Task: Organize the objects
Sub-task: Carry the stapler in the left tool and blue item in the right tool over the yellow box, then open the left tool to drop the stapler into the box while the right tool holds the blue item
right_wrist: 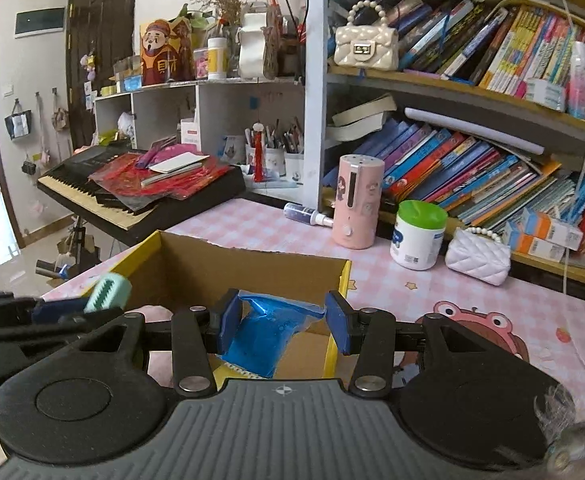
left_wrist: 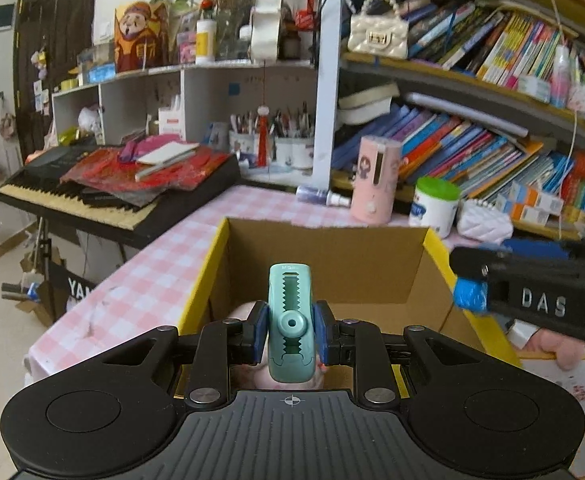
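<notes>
My left gripper (left_wrist: 291,332) is shut on a mint-green plastic tool (left_wrist: 290,292) with a toothed slot, held upright above an open cardboard box (left_wrist: 332,248) with yellow edges. Something pink and soft (left_wrist: 248,312) lies in the box under it. My right gripper (right_wrist: 283,320) is shut on a shiny blue plastic packet (right_wrist: 260,338) over the box's (right_wrist: 252,264) right side. In the left wrist view the right gripper (left_wrist: 472,292) comes in from the right at the box's rim. In the right wrist view the left gripper (right_wrist: 72,306) and the mint-green tool (right_wrist: 106,286) show at the left.
The box stands on a pink checked tablecloth (right_wrist: 432,292). Behind it are a pink cylinder (right_wrist: 356,204), a green-lidded white jar (right_wrist: 416,236), a white quilted purse (right_wrist: 478,258) and a small spray bottle (right_wrist: 304,214). Full bookshelves (right_wrist: 472,168) rise at the right and a cluttered keyboard (right_wrist: 132,192) stands at the left.
</notes>
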{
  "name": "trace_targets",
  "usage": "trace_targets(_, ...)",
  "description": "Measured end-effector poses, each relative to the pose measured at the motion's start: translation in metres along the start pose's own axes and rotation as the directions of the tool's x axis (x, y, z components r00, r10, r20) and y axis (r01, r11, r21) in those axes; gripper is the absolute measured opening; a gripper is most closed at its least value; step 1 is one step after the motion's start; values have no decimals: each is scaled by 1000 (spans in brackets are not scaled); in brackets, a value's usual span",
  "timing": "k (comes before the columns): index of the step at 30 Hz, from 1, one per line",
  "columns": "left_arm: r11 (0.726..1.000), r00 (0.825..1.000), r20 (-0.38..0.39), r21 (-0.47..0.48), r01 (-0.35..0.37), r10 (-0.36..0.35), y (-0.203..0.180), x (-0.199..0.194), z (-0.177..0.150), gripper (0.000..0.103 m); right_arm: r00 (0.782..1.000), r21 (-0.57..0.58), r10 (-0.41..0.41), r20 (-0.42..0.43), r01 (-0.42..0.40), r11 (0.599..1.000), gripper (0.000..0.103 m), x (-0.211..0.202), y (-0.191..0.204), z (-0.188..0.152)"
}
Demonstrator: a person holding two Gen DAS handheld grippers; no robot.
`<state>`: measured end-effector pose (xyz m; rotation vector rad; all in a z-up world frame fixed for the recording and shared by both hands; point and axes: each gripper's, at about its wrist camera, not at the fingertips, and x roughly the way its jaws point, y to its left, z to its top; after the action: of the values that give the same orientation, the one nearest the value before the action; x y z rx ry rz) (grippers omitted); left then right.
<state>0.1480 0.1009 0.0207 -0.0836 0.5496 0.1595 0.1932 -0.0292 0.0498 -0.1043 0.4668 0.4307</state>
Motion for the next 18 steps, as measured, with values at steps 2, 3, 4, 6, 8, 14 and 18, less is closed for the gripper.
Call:
trace_targets(2,1000,1000,-21,9,-8,8,-3,7,-2,23,1000,-3,17,-10,-17,1000,43,9,-2,1)
trace_targets(3,1000,999,-30,17,-13,13,-4,11,-3,23,1000,-4,24,-14,-24,1000,43,12,-3,2)
trace_targets(4,999,999,-41,27,-20,21,-5,15,-3,23,999,-6,33,-20,-33,999,43,17,-3,2)
trace_targets(6,999,998,-59,37,-33,35,-5,20,-5,23,998,-9,53,-35,-54,999,43,26,-4,3)
trace_targets(8,999,996,-77,35,-40,42,-5,25,-6,23,995,-7,70,-67,-71,997,43,38,-5,4)
trace_targets(14,999,991,-125,21,-43,45,-4,37,-9,23,989,-56,84,-124,-91,994,43,65,-1,5)
trace_targets(18,999,989,-140,36,-35,40,-9,43,-8,24,986,-84,94,-140,-107,991,43,82,2,10)
